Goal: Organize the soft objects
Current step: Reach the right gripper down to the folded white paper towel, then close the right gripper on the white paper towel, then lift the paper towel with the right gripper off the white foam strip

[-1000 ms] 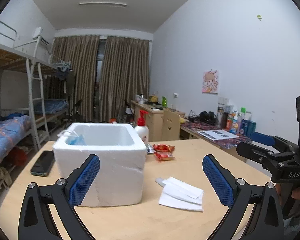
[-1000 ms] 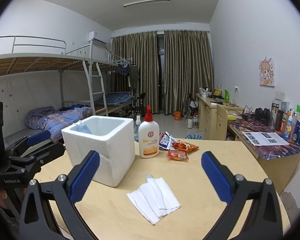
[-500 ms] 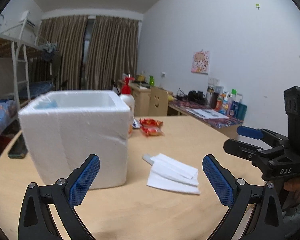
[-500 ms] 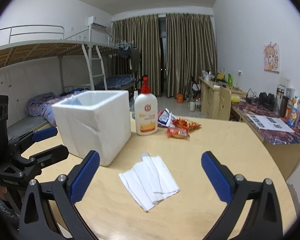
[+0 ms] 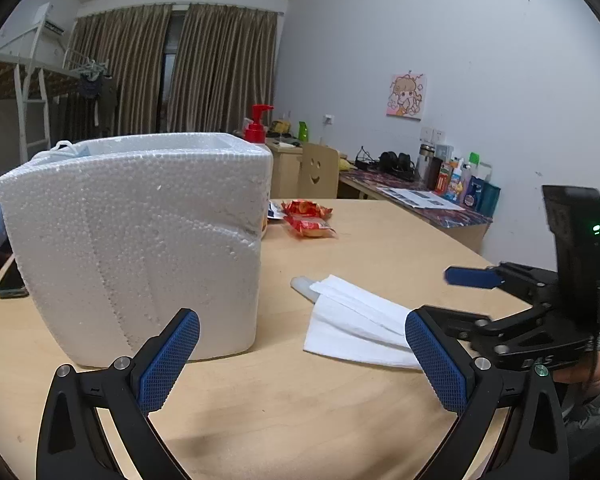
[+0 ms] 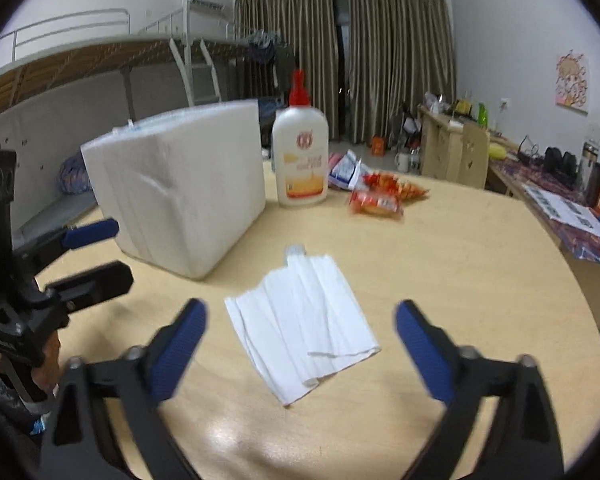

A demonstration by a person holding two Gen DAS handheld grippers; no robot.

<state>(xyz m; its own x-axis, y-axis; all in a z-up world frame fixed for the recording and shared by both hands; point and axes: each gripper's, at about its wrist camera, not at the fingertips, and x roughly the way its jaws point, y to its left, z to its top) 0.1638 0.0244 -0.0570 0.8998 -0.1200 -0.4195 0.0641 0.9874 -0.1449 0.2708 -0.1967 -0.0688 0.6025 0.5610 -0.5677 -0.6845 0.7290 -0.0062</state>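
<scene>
Worktop (image 6: pixel 480 248): a pale wooden surface in a dorm room, now filling more of both views than a second ago, since both cameras have dropped and tilted down.
Foam box (image 5: pixel 140 248): white, open-topped, on the left; it looms far larger in the left wrist view than before.
Tissue stack (image 6: pixel 300 320): folded white sheets lying flat, right of the box and apart from it, just beyond the right tongs.
Right tongs (image 6: pixel 300 332): spread but starting to narrow, nothing between the pads yet, the tissues just ahead of the gap.
Left tongs (image 5: pixel 302 360): spread wide and empty, near the box's front corner.
Meaning: likely the approach to a first pickup; the tissues are not yet gripped or boxed.
Far items: a pump bottle (image 6: pixel 300 160) and snack packets (image 6: pixel 380 196), untouched.
</scene>
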